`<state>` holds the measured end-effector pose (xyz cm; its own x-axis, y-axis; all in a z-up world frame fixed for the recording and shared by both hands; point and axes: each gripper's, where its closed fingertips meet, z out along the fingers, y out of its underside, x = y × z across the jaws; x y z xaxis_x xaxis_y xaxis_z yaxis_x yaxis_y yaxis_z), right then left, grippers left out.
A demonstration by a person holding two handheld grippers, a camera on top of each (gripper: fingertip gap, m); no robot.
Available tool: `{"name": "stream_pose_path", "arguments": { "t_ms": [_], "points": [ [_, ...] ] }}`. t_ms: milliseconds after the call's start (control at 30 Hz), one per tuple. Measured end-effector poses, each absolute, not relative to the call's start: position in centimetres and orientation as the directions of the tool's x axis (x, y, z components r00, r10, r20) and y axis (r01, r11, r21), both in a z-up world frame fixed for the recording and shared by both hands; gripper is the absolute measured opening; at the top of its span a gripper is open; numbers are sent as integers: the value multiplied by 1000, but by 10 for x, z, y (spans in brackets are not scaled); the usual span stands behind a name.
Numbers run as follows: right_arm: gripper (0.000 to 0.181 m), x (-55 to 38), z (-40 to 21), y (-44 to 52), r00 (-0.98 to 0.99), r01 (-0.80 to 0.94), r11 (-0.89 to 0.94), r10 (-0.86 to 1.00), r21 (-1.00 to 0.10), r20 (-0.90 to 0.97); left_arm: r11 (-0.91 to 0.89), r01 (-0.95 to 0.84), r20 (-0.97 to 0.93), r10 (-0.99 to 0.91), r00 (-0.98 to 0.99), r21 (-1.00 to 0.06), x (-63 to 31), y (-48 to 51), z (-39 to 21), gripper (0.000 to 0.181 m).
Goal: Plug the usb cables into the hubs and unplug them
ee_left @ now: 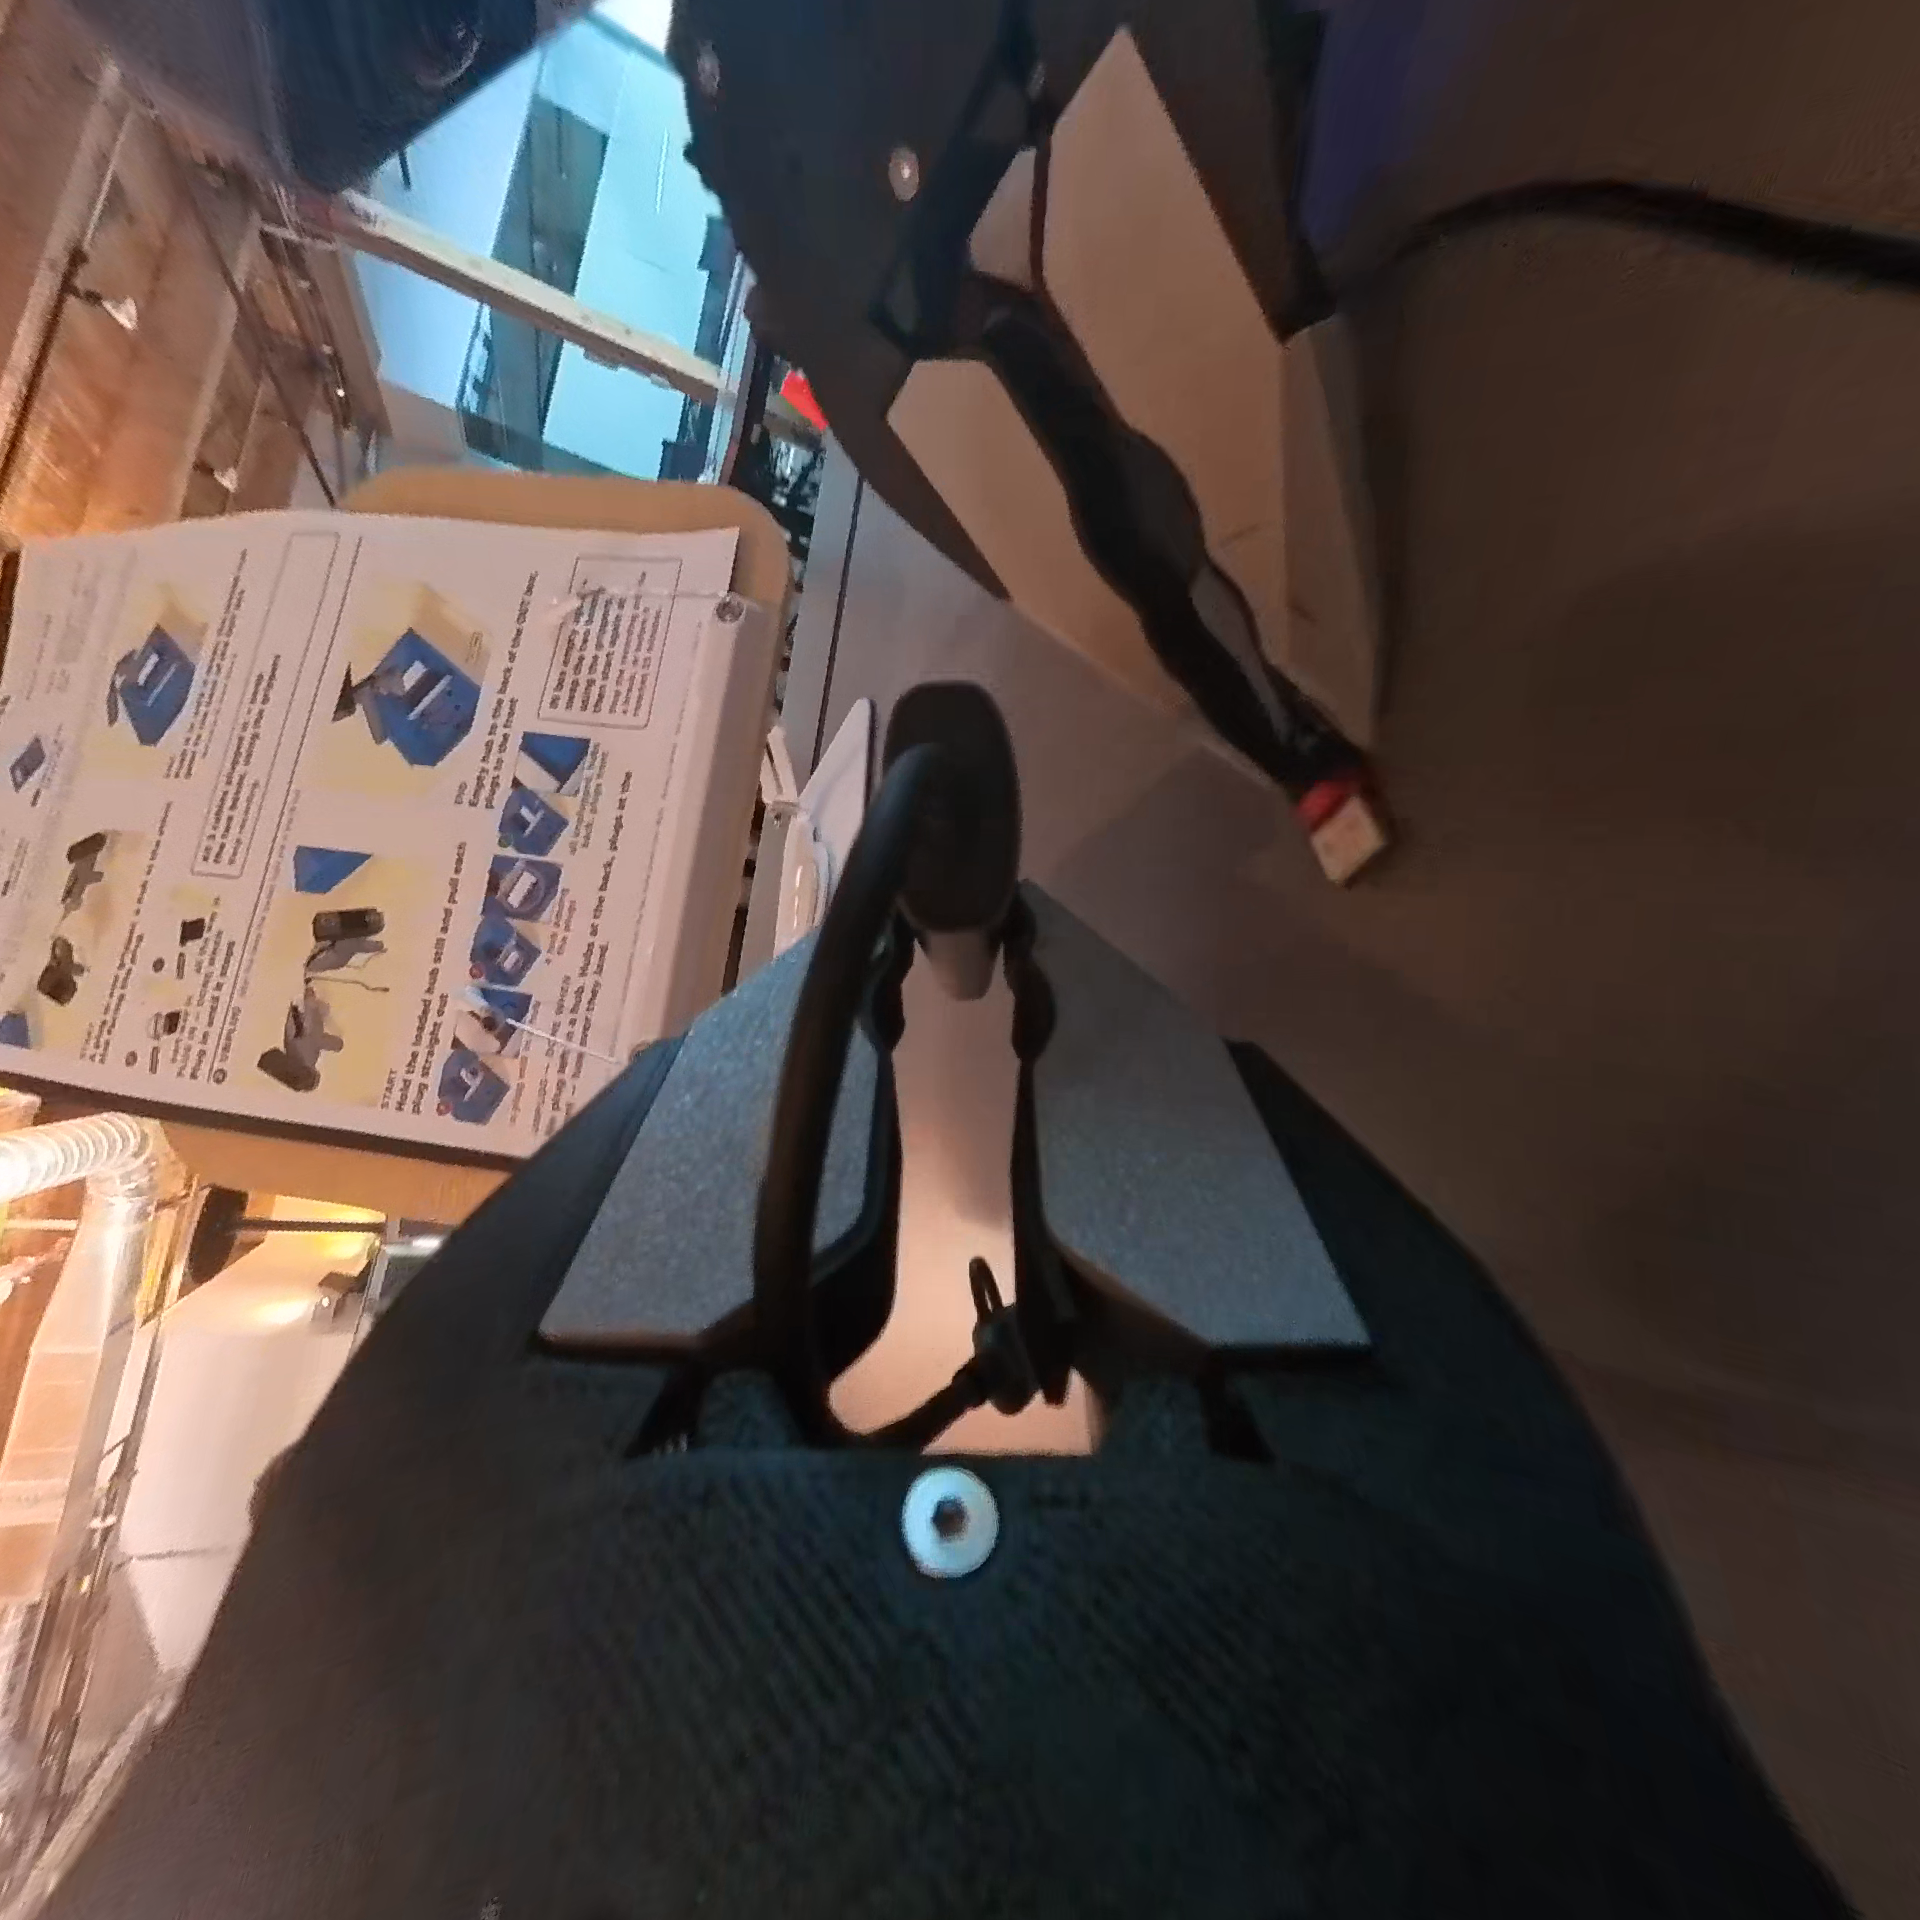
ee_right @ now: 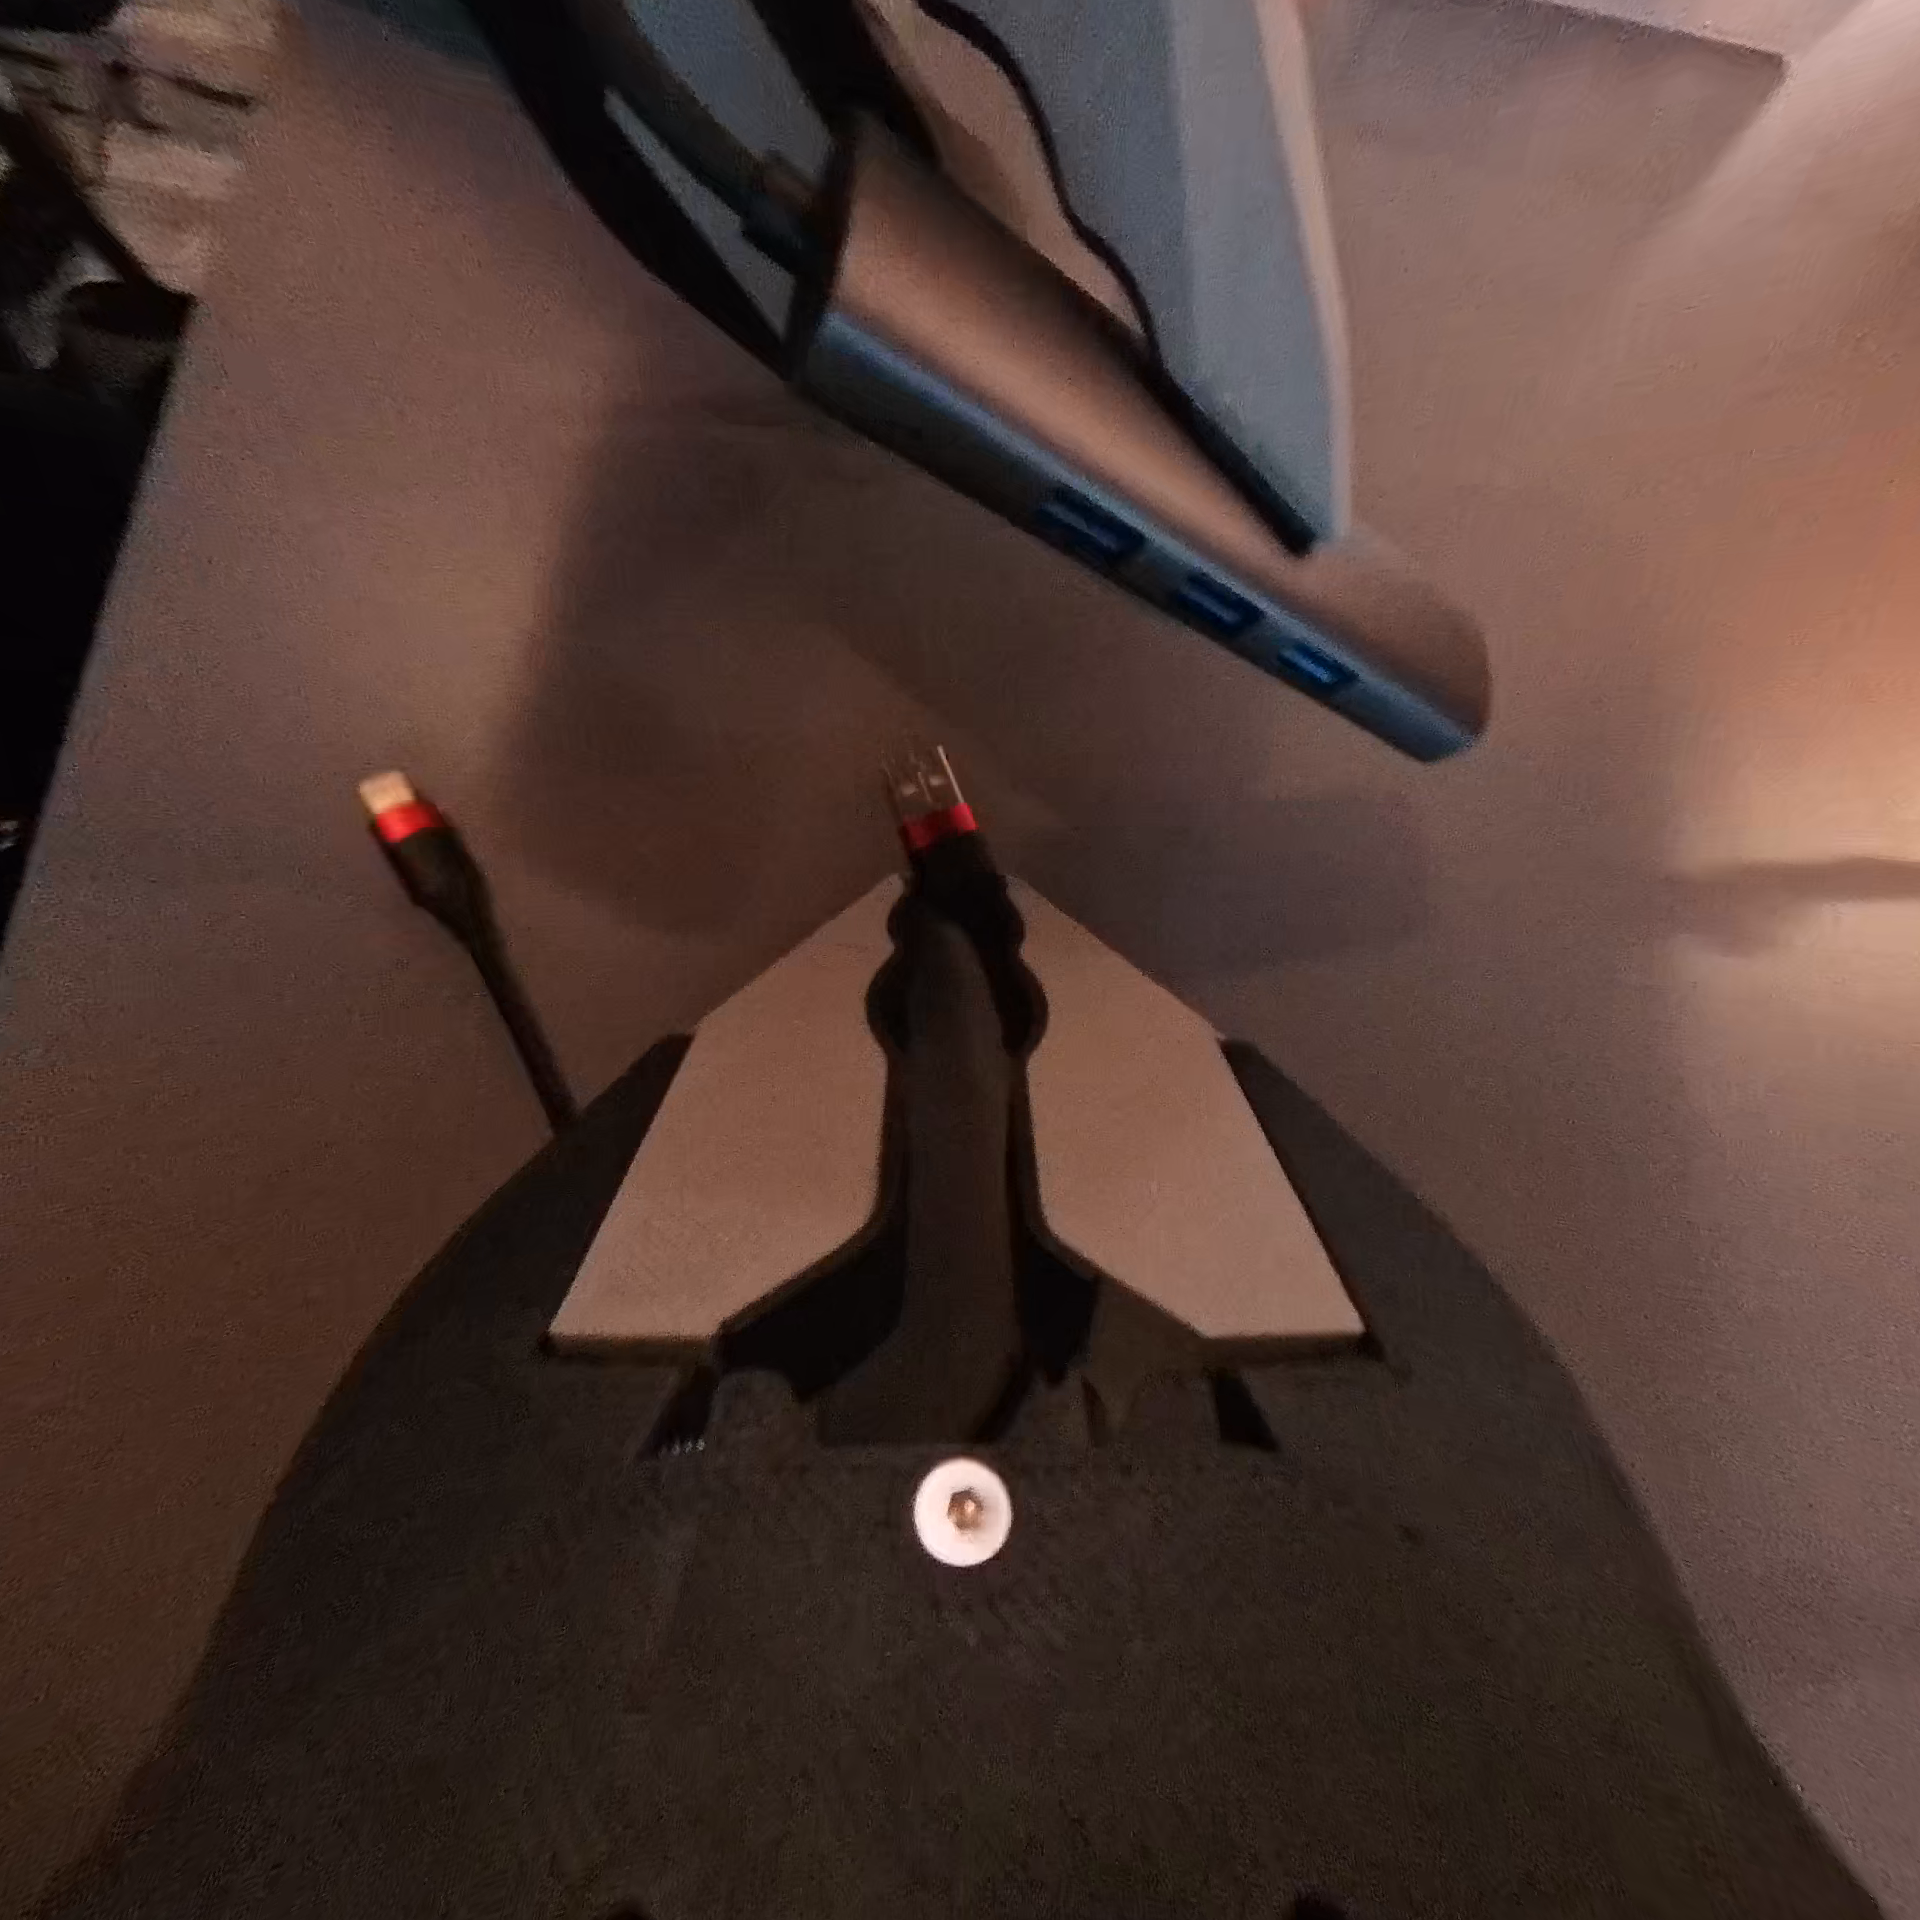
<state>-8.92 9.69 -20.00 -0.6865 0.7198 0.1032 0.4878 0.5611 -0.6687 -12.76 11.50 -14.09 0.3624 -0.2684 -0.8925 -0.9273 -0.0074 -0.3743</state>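
The left gripper (ee_left: 961, 914) is rolled sideways, its fingers pinched on a hub (ee_left: 951, 821). The right gripper (ee_right: 951, 894) is level and clamped tight on a plug (ee_right: 932, 805), seemingly aimed just below the left one.

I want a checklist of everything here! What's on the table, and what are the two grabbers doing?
Surface: grey table, bare near the hub.
Job's things: grey hub with blue ports, held in the air; USB plug points toward it, not in.
Clutter: nothing seen.
Grippers: right gripper shut on the plug's cable; left gripper shut on the hub.
Cables: second plug lying loose on the table; hub's own black cable.
Surroundings: instruction sheet on a board, window behind.
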Motion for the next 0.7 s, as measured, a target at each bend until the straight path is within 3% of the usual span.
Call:
{"name": "stream_pose_path", "arguments": {
  "t_ms": [300,700],
  "points": [
    [25,-95,-200,115,-621,541,471,782,-697,47,-33,-934,-898,-264,352,-356,-134,117,-145,15],
    [4,-102,-199,108,-637,505,469,769,-724,54,-51,-932,-894,-267,359,-359,-138,119,-148,15]
  ]
}}
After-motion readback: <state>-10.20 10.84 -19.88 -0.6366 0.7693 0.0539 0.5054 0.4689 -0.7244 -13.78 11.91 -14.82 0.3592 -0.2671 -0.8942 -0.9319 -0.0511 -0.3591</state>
